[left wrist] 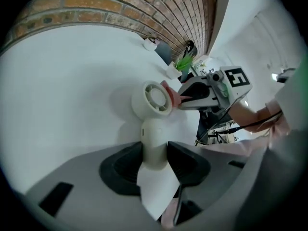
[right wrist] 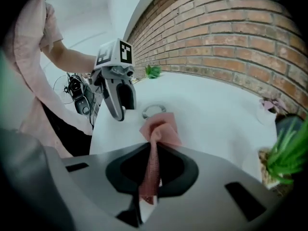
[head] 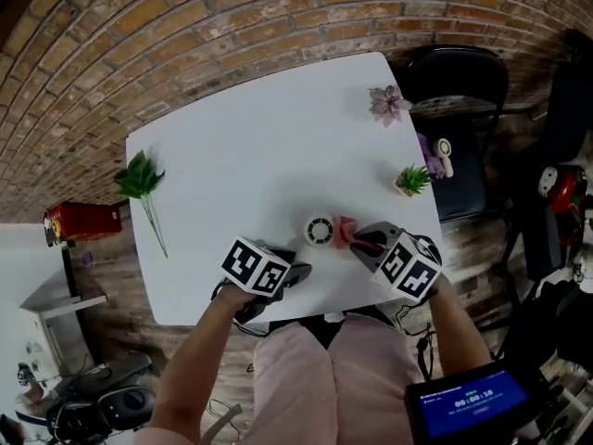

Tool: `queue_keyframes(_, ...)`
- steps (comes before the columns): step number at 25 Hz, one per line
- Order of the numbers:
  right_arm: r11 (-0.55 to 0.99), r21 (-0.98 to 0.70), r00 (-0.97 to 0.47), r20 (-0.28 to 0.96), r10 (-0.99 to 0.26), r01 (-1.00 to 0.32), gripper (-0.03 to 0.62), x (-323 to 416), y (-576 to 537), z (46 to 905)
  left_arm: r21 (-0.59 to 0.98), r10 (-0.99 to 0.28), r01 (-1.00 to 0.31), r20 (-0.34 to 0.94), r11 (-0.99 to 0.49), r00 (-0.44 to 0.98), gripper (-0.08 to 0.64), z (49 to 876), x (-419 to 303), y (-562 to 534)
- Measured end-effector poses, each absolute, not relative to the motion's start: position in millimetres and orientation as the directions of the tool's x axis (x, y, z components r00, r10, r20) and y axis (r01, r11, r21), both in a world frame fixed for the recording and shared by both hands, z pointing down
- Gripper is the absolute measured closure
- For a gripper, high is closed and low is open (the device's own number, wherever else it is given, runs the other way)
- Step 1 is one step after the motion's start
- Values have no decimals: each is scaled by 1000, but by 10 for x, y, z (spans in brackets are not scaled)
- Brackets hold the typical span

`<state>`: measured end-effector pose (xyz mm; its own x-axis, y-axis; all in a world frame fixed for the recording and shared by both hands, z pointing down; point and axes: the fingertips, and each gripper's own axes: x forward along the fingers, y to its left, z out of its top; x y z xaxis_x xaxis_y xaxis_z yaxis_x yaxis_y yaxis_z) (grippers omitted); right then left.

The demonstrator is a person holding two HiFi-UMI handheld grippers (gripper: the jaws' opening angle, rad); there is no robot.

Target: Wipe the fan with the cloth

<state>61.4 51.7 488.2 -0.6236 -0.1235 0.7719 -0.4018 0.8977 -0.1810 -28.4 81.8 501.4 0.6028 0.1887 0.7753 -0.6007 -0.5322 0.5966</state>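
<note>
A small white hand-held fan point(head: 319, 230) lies near the front edge of the white table point(head: 250, 146). In the left gripper view its round grille head point(left wrist: 152, 99) points away from me and its handle point(left wrist: 153, 148) is clamped between the jaws, so my left gripper point(left wrist: 154, 159) is shut on the fan. My left gripper point(head: 292, 272) shows at the fan's left in the head view. My right gripper point(head: 363, 241) is shut on a pink cloth point(right wrist: 159, 131), and the cloth point(head: 345, 233) touches the right side of the fan's head.
A green leafy sprig point(head: 141, 182) lies at the table's left edge. A pink flower point(head: 387, 104) and a small potted plant point(head: 411, 180) stand along the right edge. A black chair point(head: 463, 109) stands beyond the right side, against the brick wall point(head: 139, 35).
</note>
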Motion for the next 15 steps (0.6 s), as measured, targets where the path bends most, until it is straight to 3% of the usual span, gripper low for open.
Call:
queue_keyframes(5,918,-172,-634,766,-103,-357,561,136,200,4939,720,123,-601,670,-347,732,368,4898,-303,789)
queue_keyframes(10,957,-148,-652,756,-54,-250,561,-357,-118,4983,876,-13,-465,468,-129,884,367,4657,-195,696)
queue_keyframes(15,968,-111,-660,748,-67,-224,560,-571,-353,4885,887,-70,-443,437,-132,897,367,4612,-120,644)
